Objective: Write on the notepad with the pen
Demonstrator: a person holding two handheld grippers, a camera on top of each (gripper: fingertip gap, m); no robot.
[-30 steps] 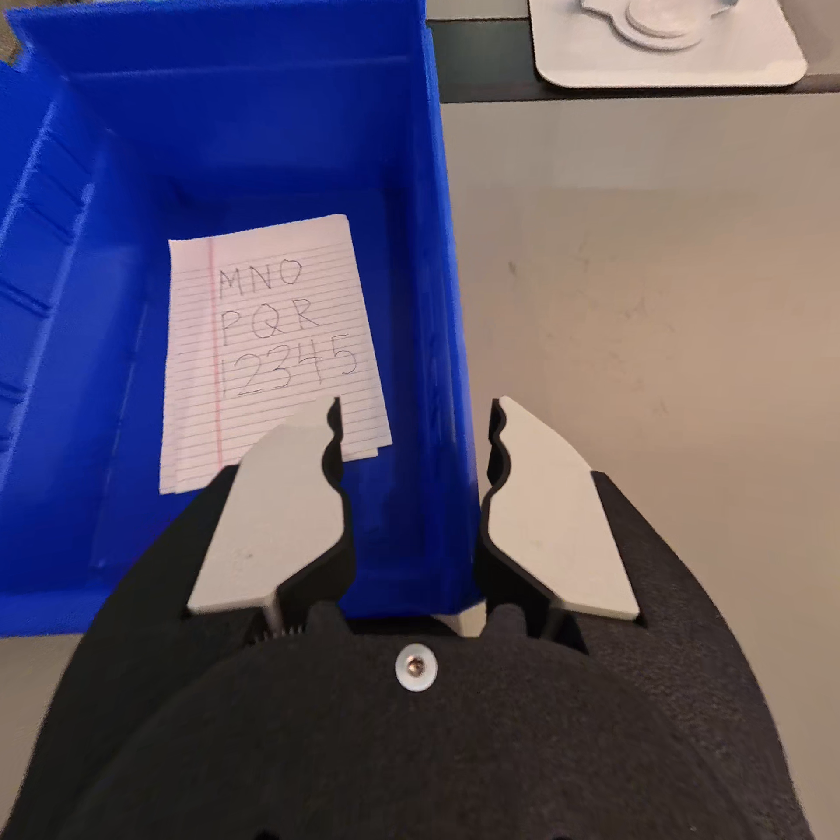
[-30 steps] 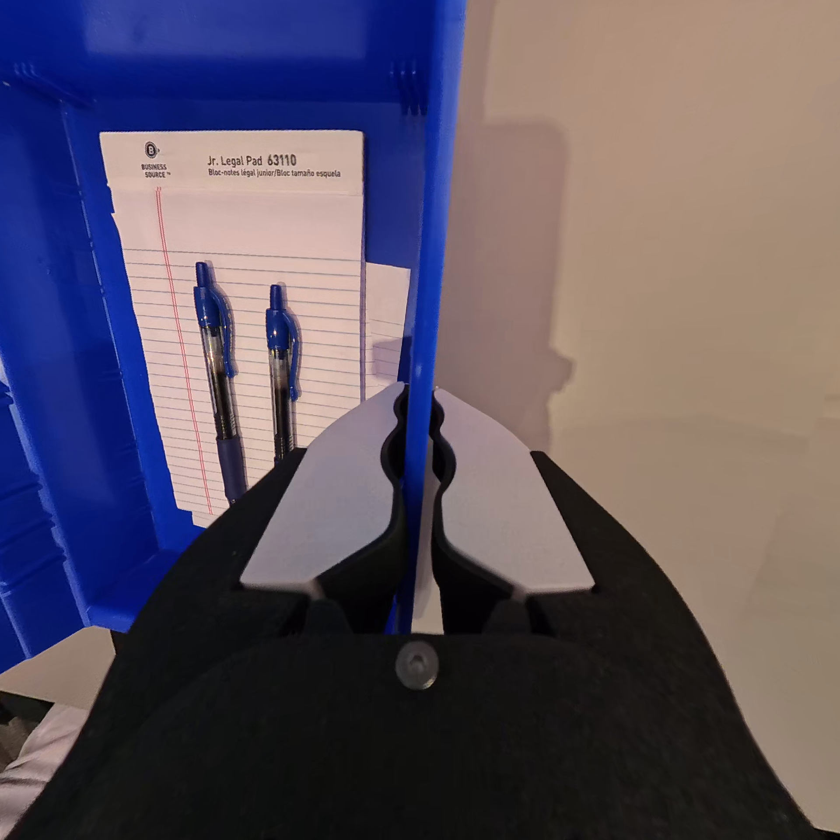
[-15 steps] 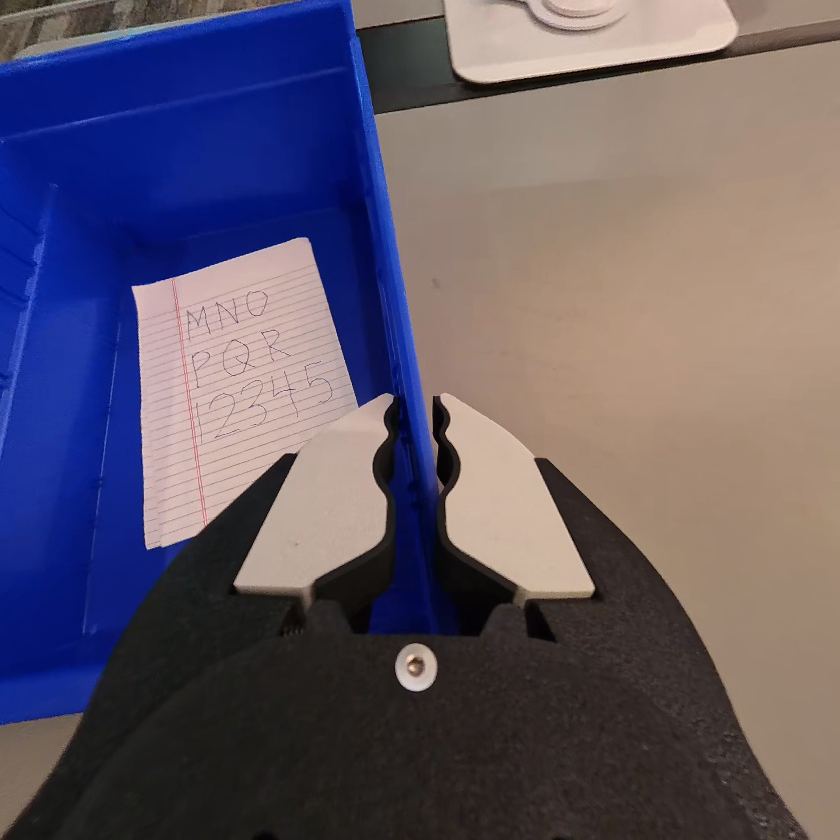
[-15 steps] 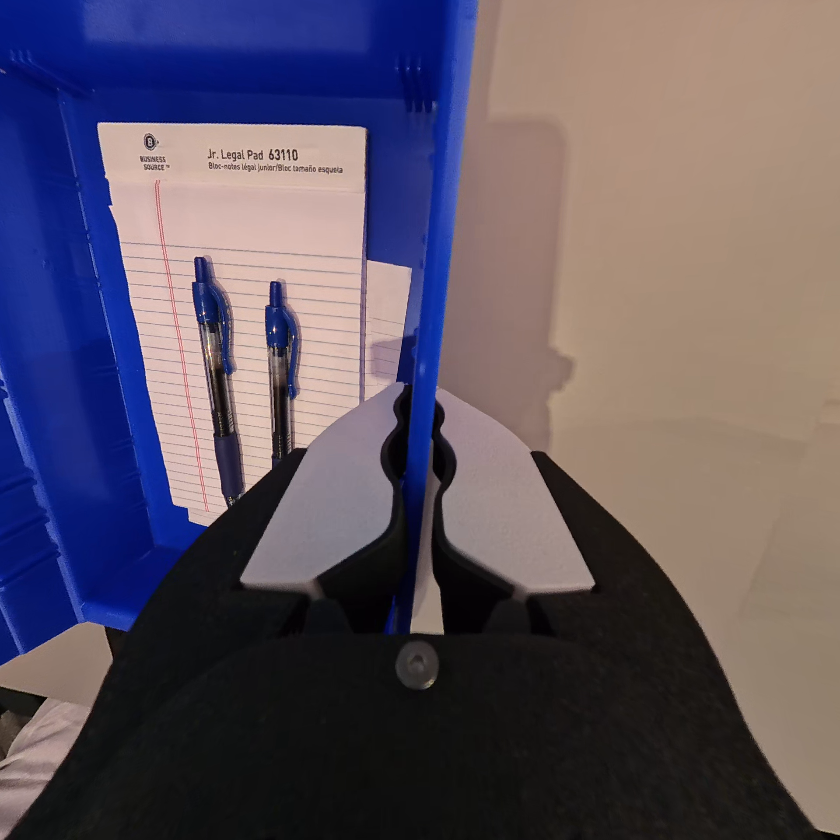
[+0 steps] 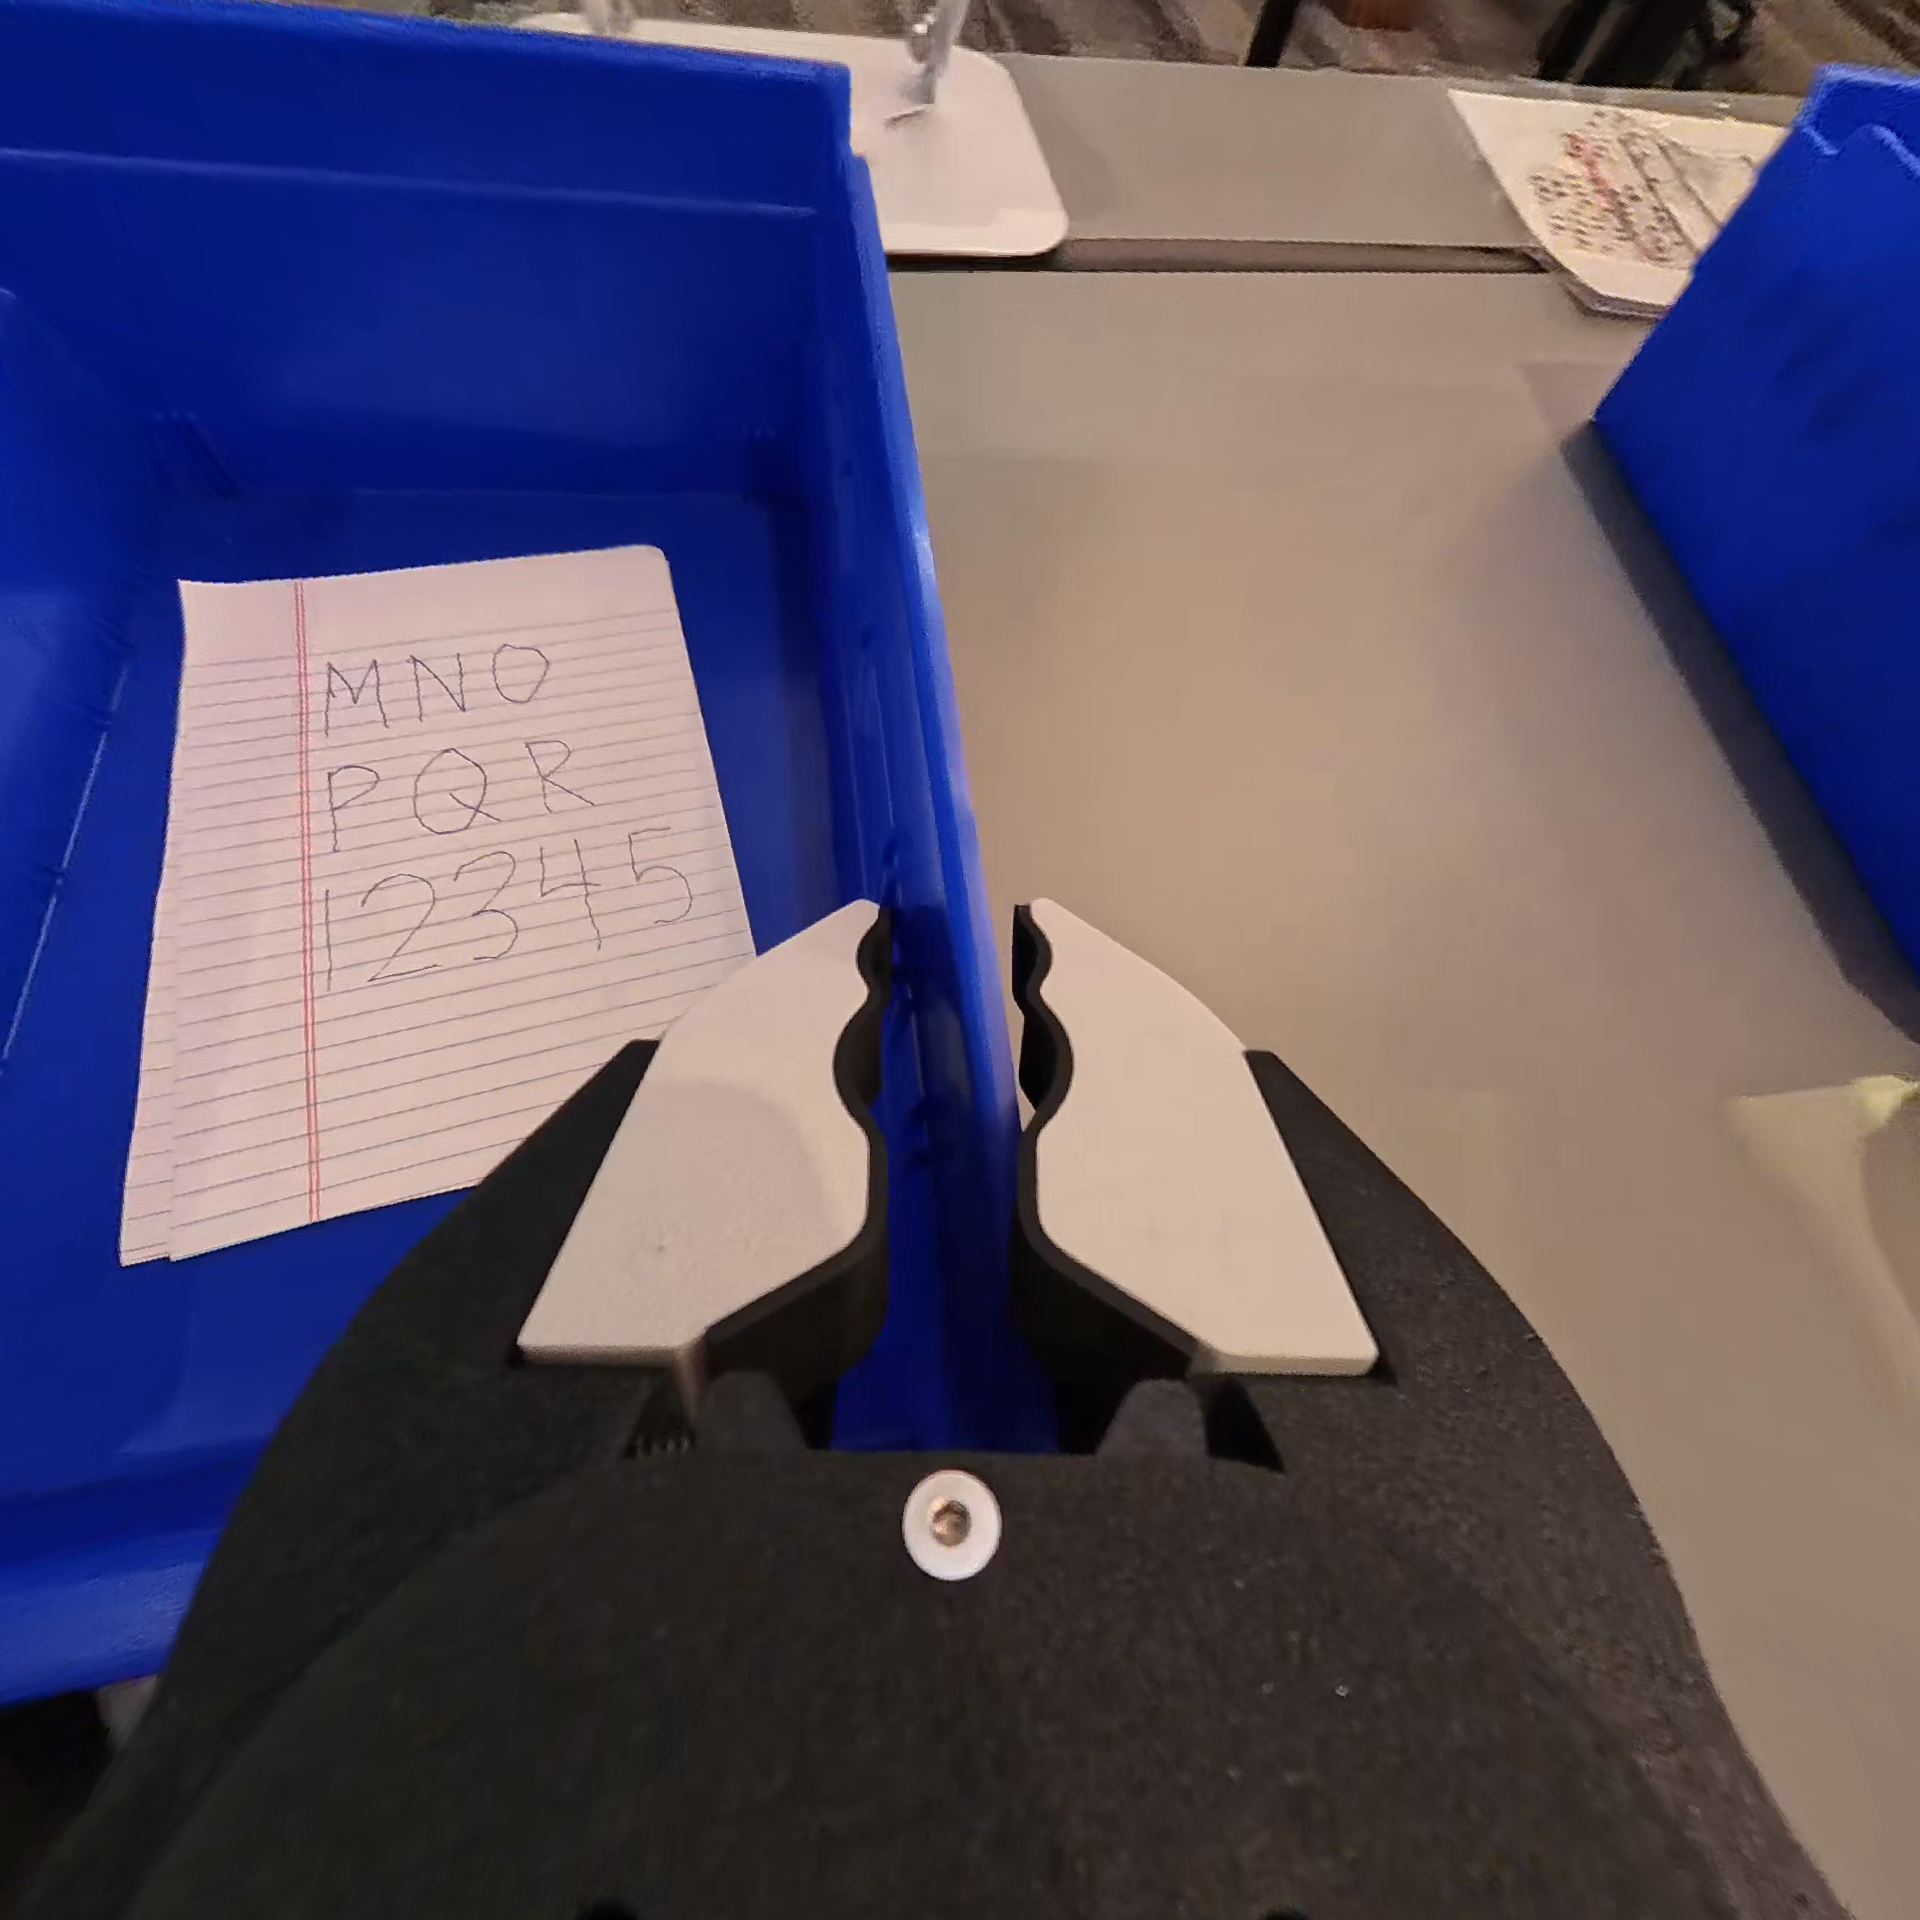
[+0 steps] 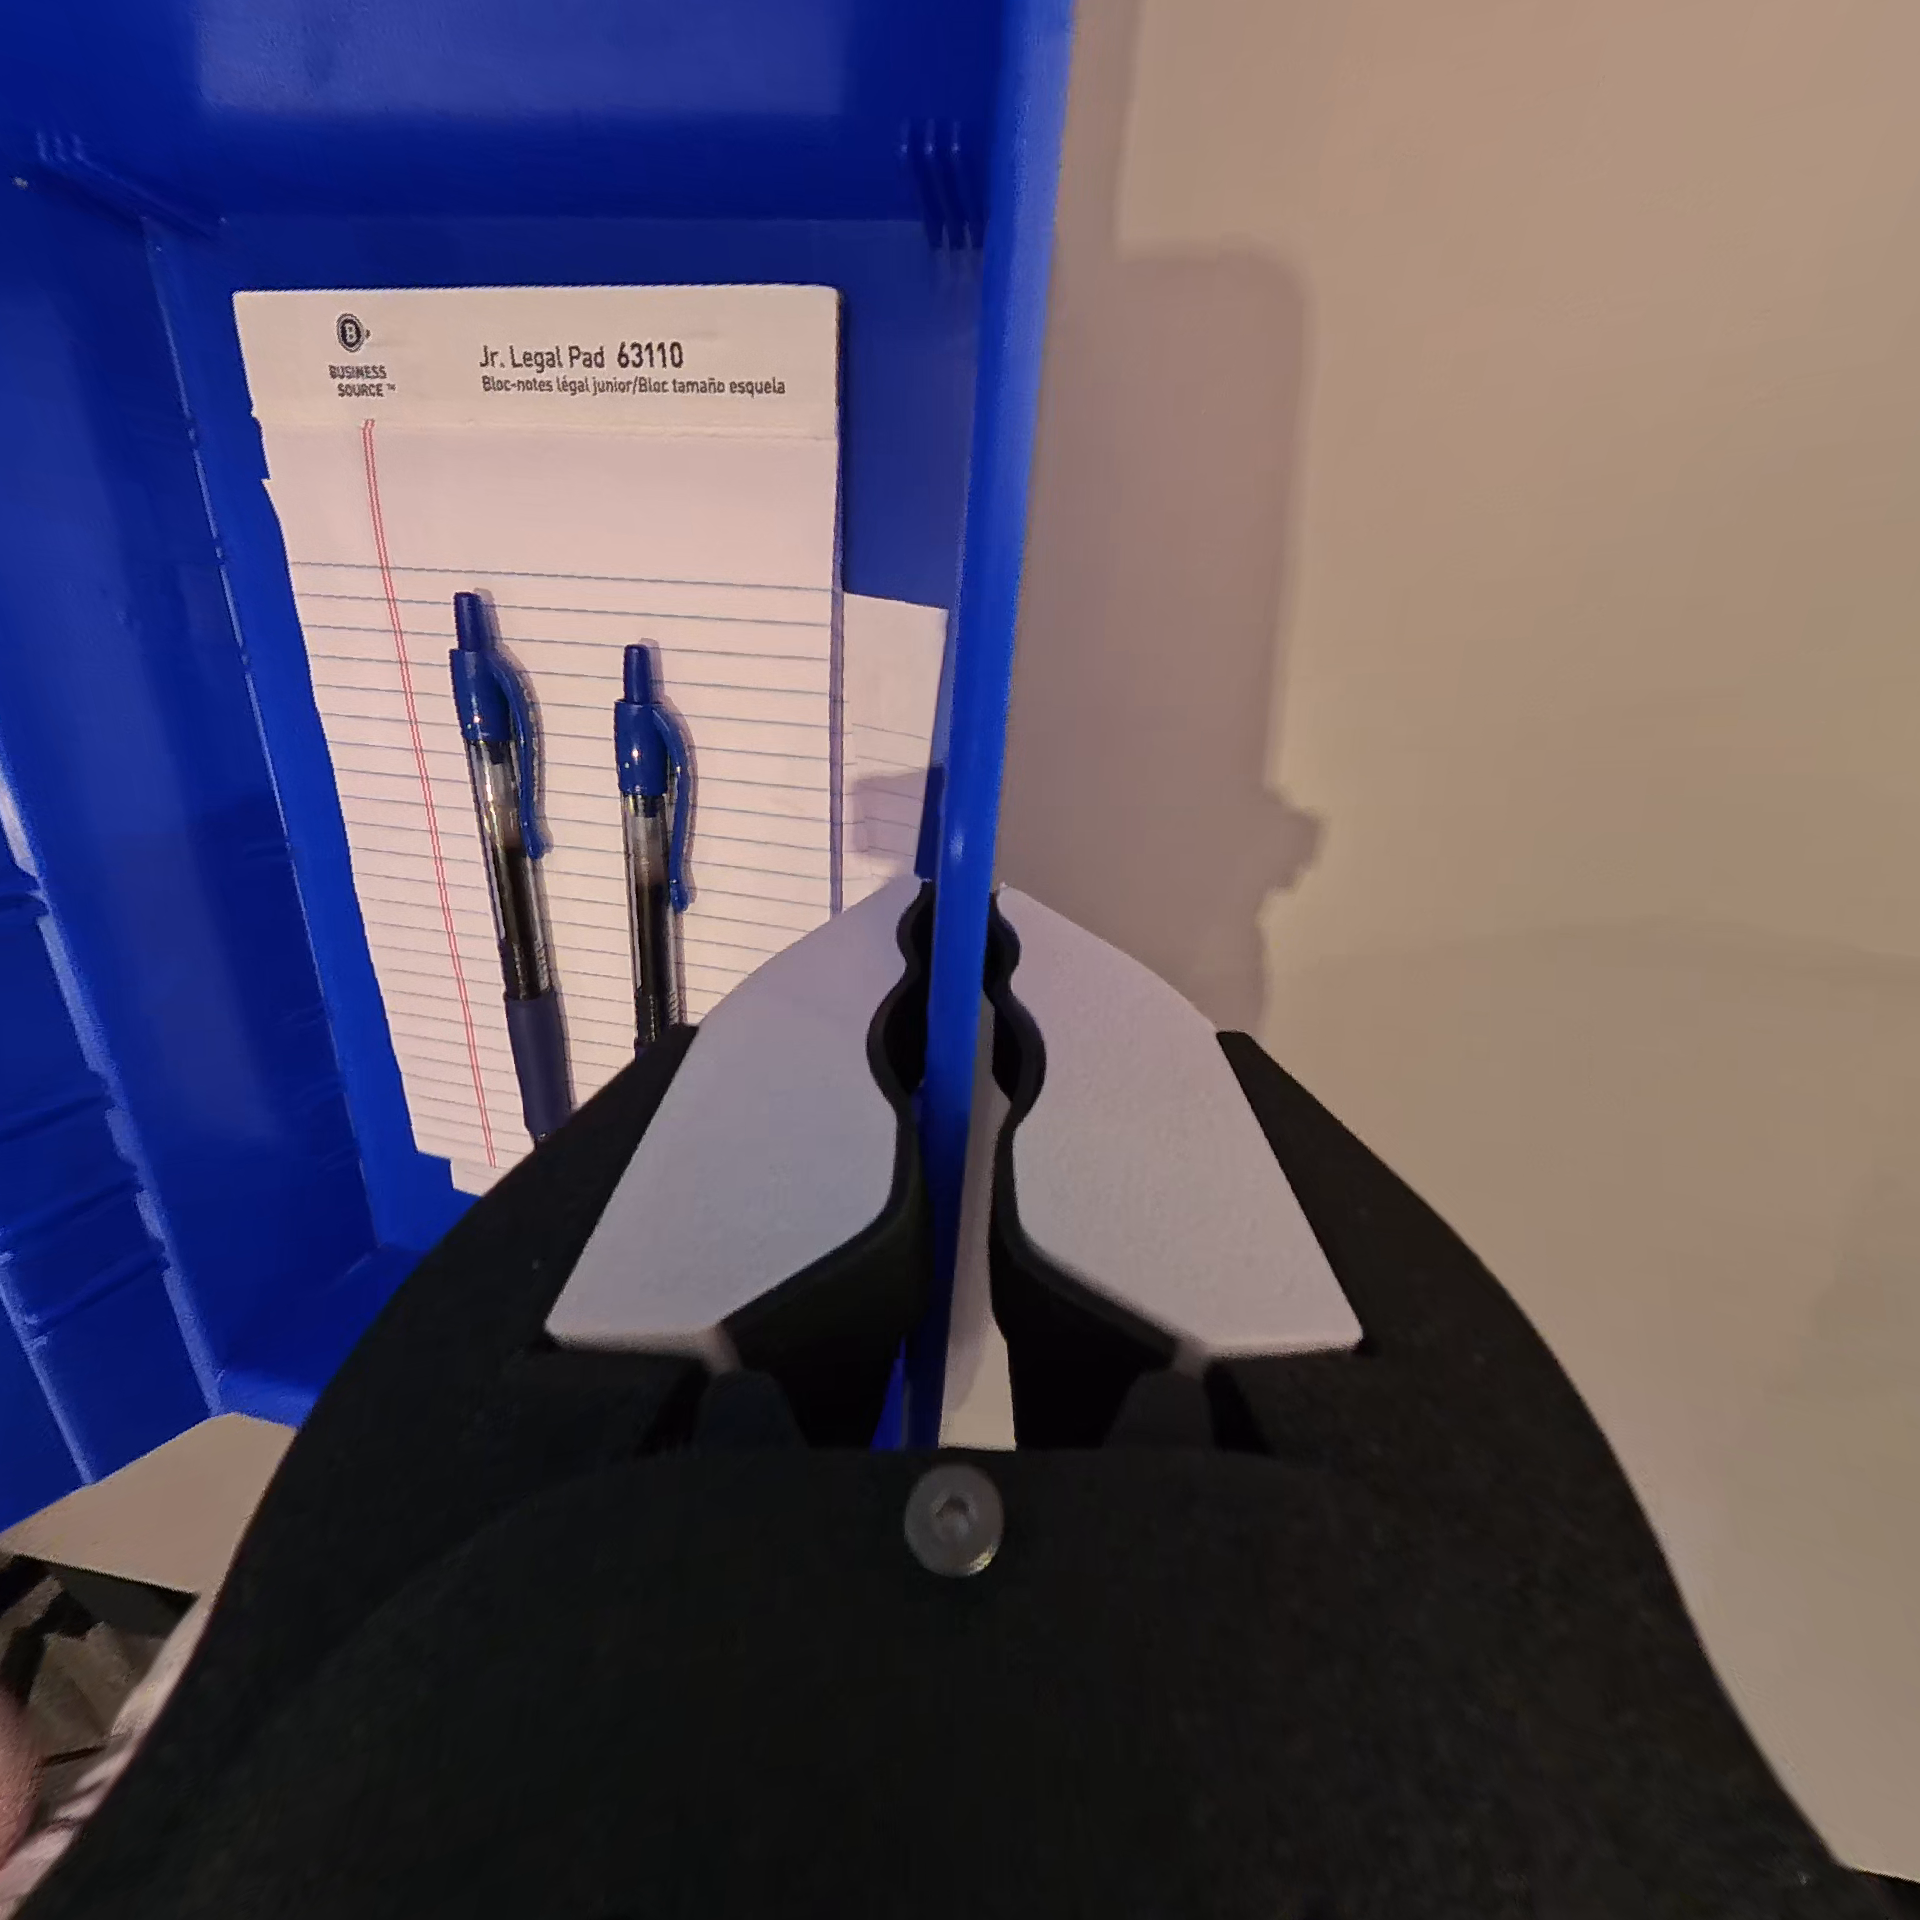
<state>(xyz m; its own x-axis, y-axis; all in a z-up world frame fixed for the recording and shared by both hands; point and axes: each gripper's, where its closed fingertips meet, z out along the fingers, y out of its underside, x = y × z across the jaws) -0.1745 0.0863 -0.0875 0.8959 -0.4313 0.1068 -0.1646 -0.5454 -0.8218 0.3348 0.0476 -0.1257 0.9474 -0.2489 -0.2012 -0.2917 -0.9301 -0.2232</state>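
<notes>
Here the right gripper (image 6: 958, 904) is clenched on the thin right-hand wall of a blue bin (image 6: 977, 520), one finger inside the bin and one outside over the pale worktop (image 6: 1507, 623). Left of its jaws and just beyond them, on the bin's floor, lies the notepad (image 6: 582, 499), its printed header strip toward the far wall and its right edge near the gripped wall. Two blue-capped pens rest on the ruled page, side by side and roughly parallel to the pad's long edges: the left pen (image 6: 504, 831) just right of the red margin line, the right pen (image 6: 649, 821) closer to the jaws, its lower end hidden behind the inner finger. A loose sheet (image 6: 894, 665) pokes out between the pad's right edge and the wall.

The left gripper (image 5: 951, 914) straddles the right-hand wall of another blue bin (image 5: 904, 582); its inner finger touches the wall, while a gap shows on the outer side, so the jaws stand partly parted and are not clamped. Left of them, on that bin's floor, lies a stack of handwritten ruled sheets (image 5: 436, 894), its near right corner hidden behind the inner finger. Farther right across the grey worktop (image 5: 1299, 675) stands a third blue bin (image 5: 1787, 468). At the far edge sit a white flat base (image 5: 966, 166) and a written-on page (image 5: 1610, 187).
</notes>
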